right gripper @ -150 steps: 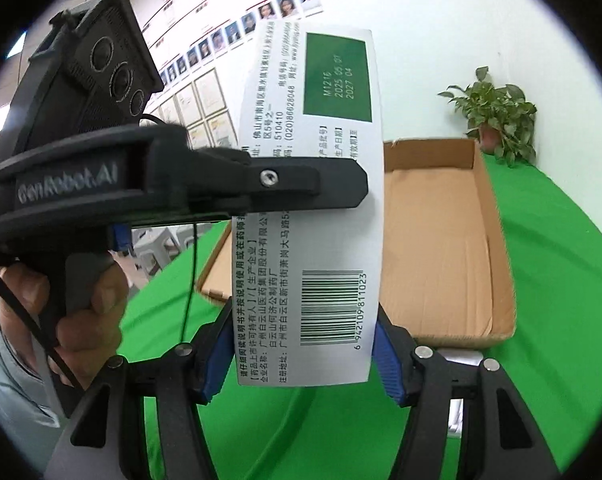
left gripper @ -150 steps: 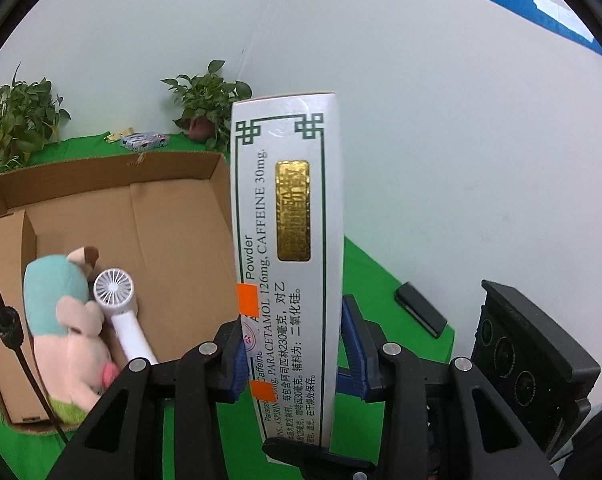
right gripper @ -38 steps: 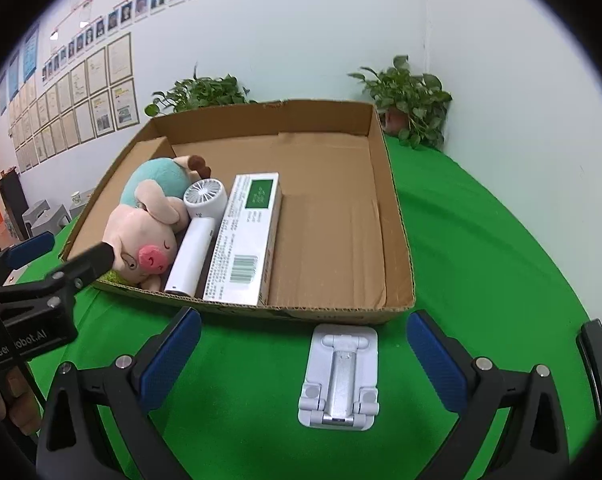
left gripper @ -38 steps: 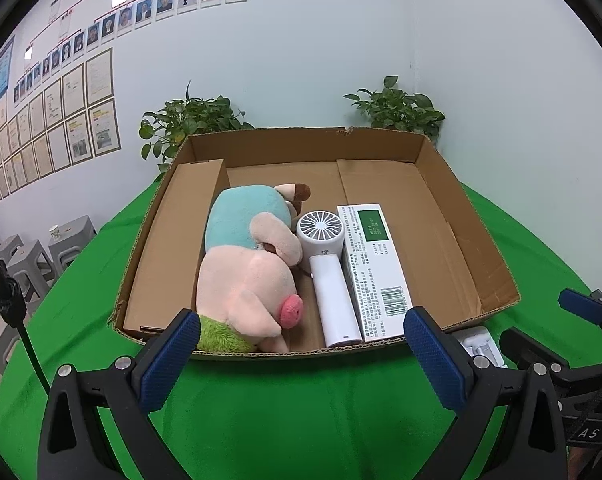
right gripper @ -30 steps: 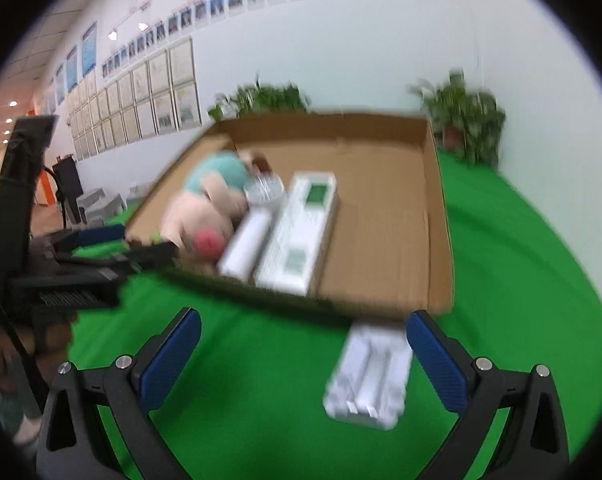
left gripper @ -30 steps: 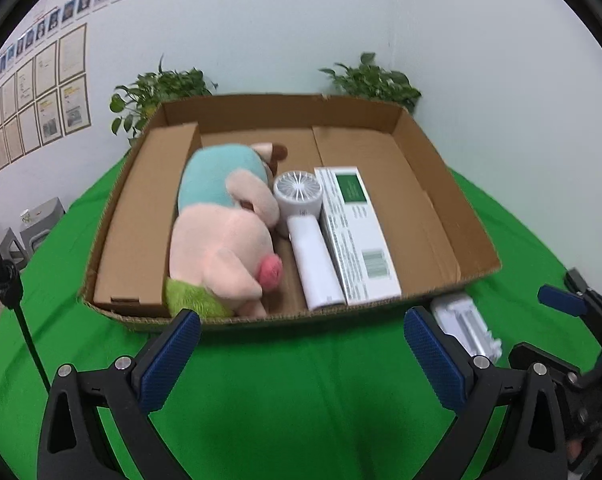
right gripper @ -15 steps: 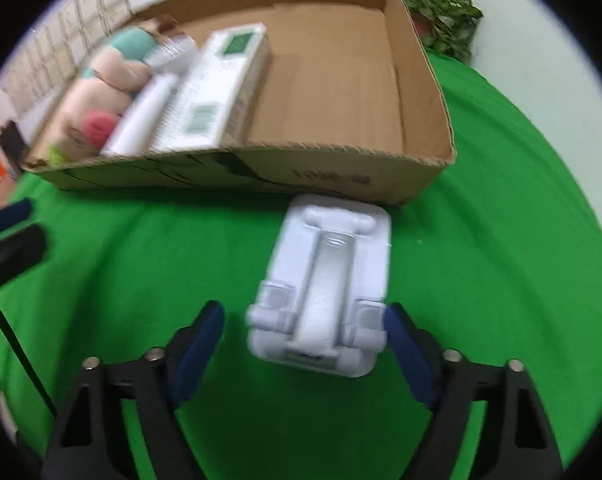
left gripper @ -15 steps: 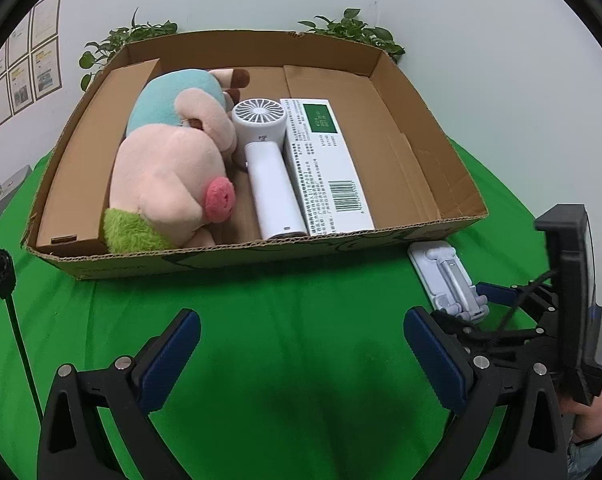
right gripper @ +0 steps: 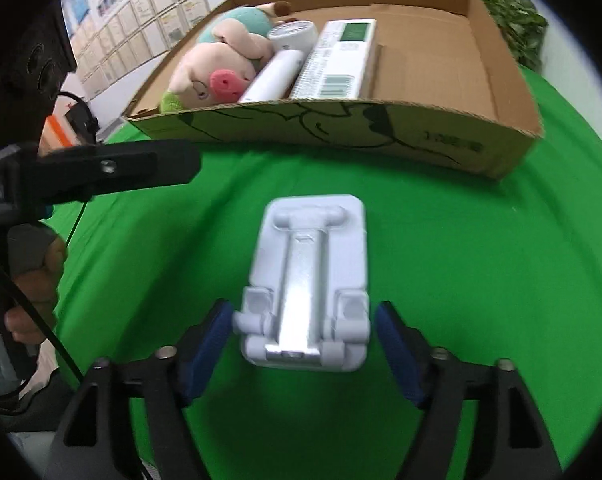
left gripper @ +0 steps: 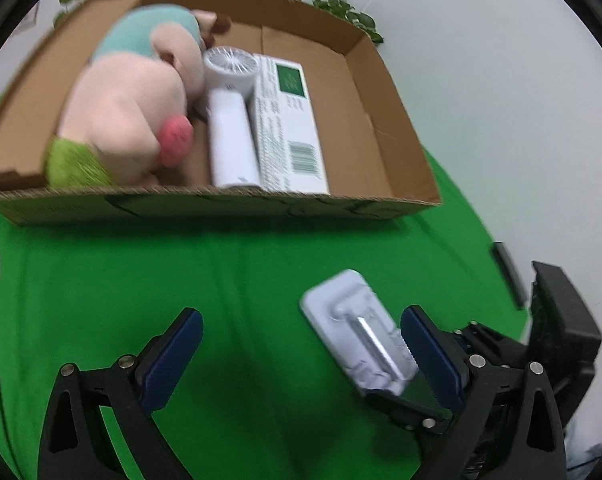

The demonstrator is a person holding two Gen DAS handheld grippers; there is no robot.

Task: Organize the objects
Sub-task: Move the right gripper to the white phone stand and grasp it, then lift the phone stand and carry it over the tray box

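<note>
Right wrist: opening fingers (right gripper: 303, 332) flank phone stand (right gripper: 307, 280), unclamped; left fingers (left gripper: 301, 344) apart.

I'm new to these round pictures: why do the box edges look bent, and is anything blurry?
Both views are fisheye, ringed in black; in the right wrist view the cardboard box rim bows. The left wrist view is smeared: the plush pig and white phone stand look soft. The right view's stand is slightly blurred.

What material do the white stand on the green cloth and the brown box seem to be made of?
White stand: likely moulded plastic, matte, with rounded edges; its central bar looks like brushed metal, since it shines. Brown box: corrugated cardboard, dull, with a raw rough-cut rim.
</note>
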